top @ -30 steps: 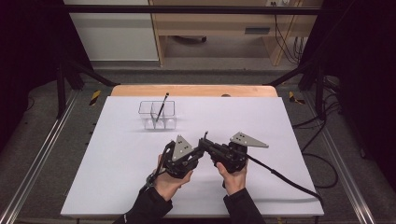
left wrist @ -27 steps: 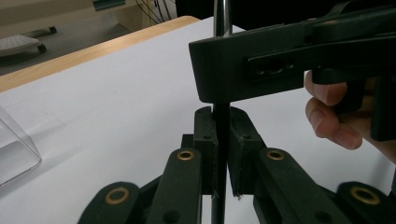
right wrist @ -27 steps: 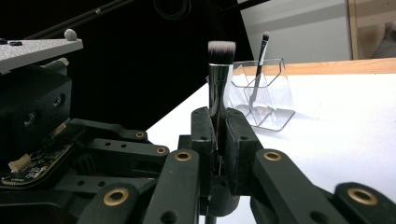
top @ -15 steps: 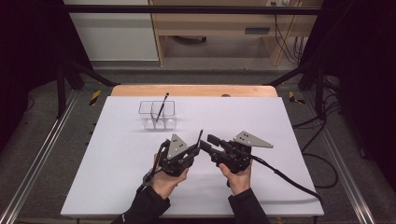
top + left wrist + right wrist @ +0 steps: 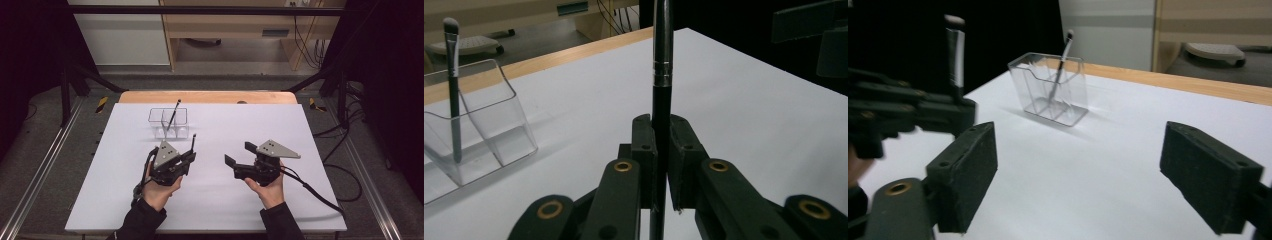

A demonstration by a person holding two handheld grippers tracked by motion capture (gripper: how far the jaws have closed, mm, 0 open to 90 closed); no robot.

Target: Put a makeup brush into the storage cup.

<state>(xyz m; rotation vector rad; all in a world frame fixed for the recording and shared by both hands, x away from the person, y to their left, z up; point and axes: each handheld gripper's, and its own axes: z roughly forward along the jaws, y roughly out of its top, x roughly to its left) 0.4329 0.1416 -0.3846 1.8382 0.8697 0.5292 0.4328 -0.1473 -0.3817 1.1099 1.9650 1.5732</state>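
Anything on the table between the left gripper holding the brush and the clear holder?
Nothing. In the high view, only bare white table separates the left gripper, shut on its brush, from the clear holder.

No legible text or labels

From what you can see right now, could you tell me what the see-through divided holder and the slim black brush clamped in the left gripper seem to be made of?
The see-through divided holder looks like clear hard plastic, probably acrylic: glossy walls with bright edges, the table showing through. The slim black brush clamped in the left gripper has a smooth, slightly shiny black handle, plastic or lacquered wood, with a silvery, likely metal band.
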